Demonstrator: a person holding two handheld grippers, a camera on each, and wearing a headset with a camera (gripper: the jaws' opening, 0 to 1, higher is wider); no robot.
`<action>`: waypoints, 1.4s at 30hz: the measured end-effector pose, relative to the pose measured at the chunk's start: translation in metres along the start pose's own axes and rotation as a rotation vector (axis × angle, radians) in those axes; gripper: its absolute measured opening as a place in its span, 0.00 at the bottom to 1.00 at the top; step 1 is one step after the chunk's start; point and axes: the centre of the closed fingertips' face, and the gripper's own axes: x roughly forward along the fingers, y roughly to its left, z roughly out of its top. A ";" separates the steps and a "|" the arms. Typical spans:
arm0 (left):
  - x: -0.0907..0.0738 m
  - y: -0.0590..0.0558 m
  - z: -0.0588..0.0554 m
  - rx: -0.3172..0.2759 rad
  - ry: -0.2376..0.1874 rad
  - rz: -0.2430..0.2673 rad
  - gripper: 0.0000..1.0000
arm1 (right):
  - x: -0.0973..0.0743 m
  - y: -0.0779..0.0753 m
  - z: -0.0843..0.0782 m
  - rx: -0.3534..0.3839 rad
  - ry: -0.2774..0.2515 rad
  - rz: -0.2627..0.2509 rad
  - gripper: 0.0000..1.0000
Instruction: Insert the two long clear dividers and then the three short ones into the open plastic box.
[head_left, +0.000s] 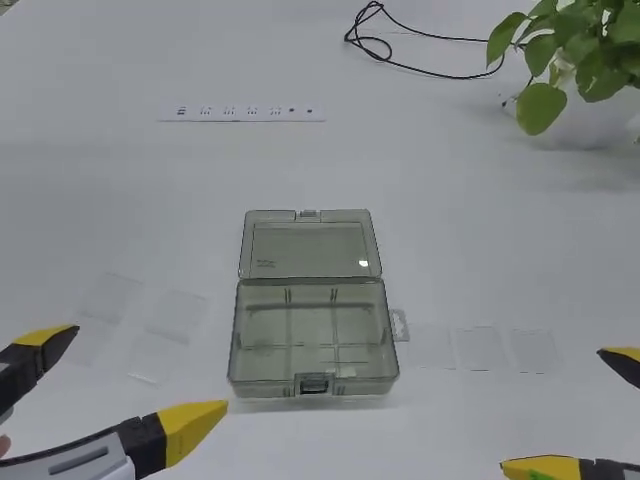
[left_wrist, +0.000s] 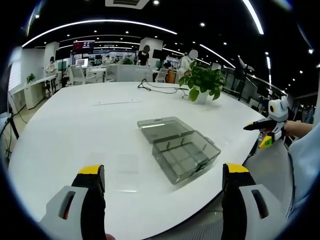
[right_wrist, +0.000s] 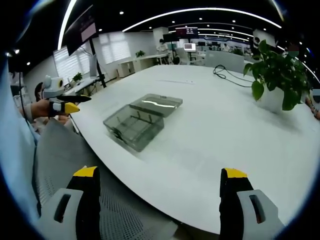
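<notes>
The open smoky-clear plastic box (head_left: 310, 345) sits mid-table, its lid (head_left: 308, 243) laid flat behind it. Faint clear dividers (head_left: 150, 320) lie on the table left of the box, and three short clear dividers (head_left: 485, 348) lie in a row to its right. My left gripper (head_left: 125, 385) hovers open at the near left, holding nothing. The right gripper (head_left: 575, 412) is open at the near right, also holding nothing. In the left gripper view the box (left_wrist: 185, 152) and dividers (left_wrist: 127, 165) lie ahead of the open left gripper (left_wrist: 163, 172). The right gripper view has the box (right_wrist: 135, 125) beyond the open right gripper (right_wrist: 160, 175).
A potted plant (head_left: 565, 60) stands at the far right, with a black cable (head_left: 400, 45) beside it. A thin white strip (head_left: 243, 112) lies beyond the box. The table's near edge (right_wrist: 125, 165) runs just ahead of both grippers.
</notes>
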 end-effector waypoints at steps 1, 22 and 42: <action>0.001 0.000 0.000 0.003 0.001 -0.001 1.00 | 0.000 0.000 0.000 -0.002 0.004 0.001 1.00; 0.005 -0.001 -0.001 -0.011 -0.001 -0.018 1.00 | 0.002 -0.003 -0.003 0.020 -0.004 -0.009 1.00; 0.014 0.012 -0.013 0.057 0.099 -0.004 0.93 | 0.000 -0.003 0.006 -0.016 -0.019 -0.002 1.00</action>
